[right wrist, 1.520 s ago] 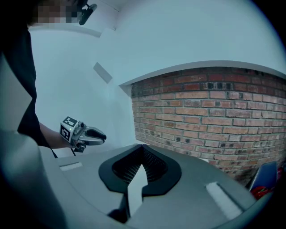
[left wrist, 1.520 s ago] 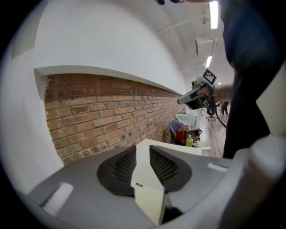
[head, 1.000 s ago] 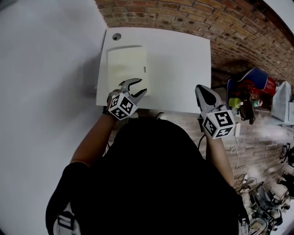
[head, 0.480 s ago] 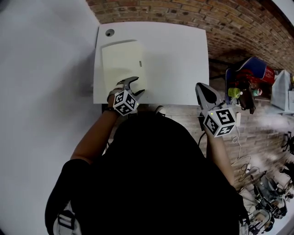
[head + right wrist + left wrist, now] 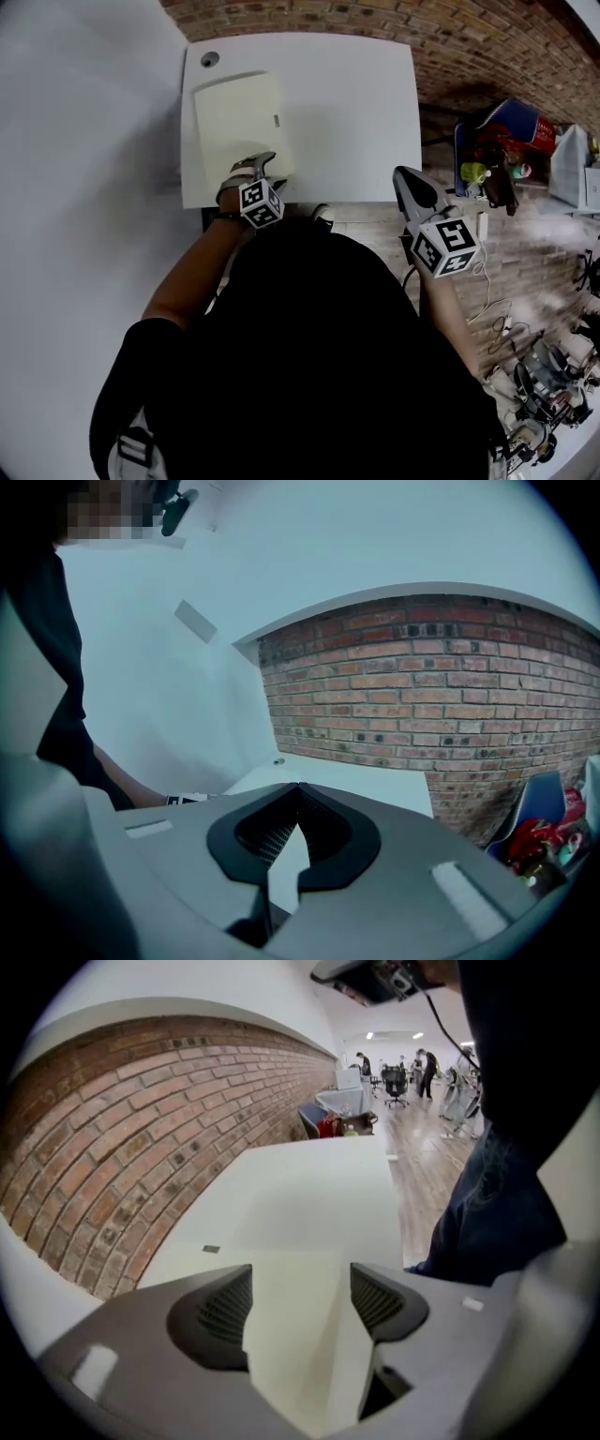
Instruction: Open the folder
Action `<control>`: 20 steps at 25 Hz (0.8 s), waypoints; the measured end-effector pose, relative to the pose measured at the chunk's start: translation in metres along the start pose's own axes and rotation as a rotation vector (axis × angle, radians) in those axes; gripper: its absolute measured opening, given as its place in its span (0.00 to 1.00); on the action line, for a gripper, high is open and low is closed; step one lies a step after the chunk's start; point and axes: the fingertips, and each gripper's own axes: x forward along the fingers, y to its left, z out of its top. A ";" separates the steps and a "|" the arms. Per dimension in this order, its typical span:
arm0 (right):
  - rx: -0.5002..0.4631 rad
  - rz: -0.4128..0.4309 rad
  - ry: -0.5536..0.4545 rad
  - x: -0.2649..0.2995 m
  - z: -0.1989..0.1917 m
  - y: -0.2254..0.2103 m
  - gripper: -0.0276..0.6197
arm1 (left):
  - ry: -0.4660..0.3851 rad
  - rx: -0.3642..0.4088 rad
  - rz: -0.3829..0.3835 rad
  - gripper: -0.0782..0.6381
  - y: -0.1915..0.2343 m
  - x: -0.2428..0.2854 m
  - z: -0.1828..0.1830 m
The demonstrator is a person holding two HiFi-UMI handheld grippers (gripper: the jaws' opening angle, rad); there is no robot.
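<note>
A cream folder (image 5: 239, 117) lies shut and flat on the left part of the white table (image 5: 356, 112), with a small tab (image 5: 277, 119) near its right edge. My left gripper (image 5: 262, 164) points steeply down at the folder's near edge. In the left gripper view the folder (image 5: 291, 1335) shows between the jaws of the left gripper (image 5: 300, 1283); they are opening and the pads stand clear of it. My right gripper (image 5: 401, 174) hovers off the table's near right corner. The right gripper (image 5: 296, 786) is shut with nothing in it.
A round grommet (image 5: 209, 58) sits in the table's far left corner. A white wall (image 5: 84, 141) runs along the left and brick surfaces (image 5: 450, 47) lie beyond the table. Bags and clutter (image 5: 502, 141) stand to the right.
My left gripper has dropped to the folder's near edge and its jaws have spread wider. The right gripper has hardly moved.
</note>
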 end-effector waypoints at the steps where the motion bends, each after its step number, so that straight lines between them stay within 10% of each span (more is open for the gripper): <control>1: 0.001 -0.001 0.003 0.000 -0.001 0.000 0.04 | 0.025 0.004 0.003 0.53 0.000 0.004 -0.005; 20: -0.012 0.035 0.022 0.007 -0.002 0.018 0.04 | 0.017 0.076 0.108 0.41 0.003 0.007 -0.010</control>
